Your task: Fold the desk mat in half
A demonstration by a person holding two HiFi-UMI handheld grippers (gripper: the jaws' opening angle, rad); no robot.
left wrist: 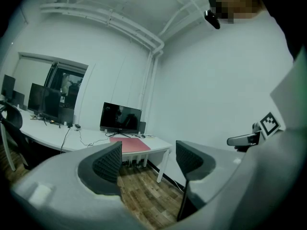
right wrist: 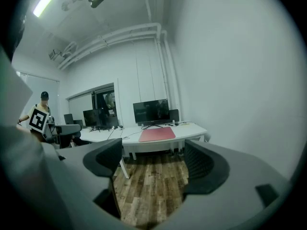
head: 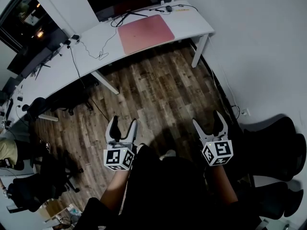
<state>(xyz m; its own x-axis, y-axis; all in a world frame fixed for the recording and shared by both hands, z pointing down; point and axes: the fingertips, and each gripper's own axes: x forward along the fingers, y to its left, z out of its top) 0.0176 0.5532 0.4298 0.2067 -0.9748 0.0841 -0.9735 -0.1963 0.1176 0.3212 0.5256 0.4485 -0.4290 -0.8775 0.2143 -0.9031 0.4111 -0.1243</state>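
Pink desk mat (head: 146, 33) lies well beyond both grippers' (head: 124, 121) (head: 207, 118) spread fingers (head: 113, 128).

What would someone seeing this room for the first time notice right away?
The pink desk mat stands out first, lying flat and unfolded on the white desk at the far end of the room, in front of a dark monitor. Nearer, the left tongs and right tongs are both open and empty over the wood floor, well short of the desk.
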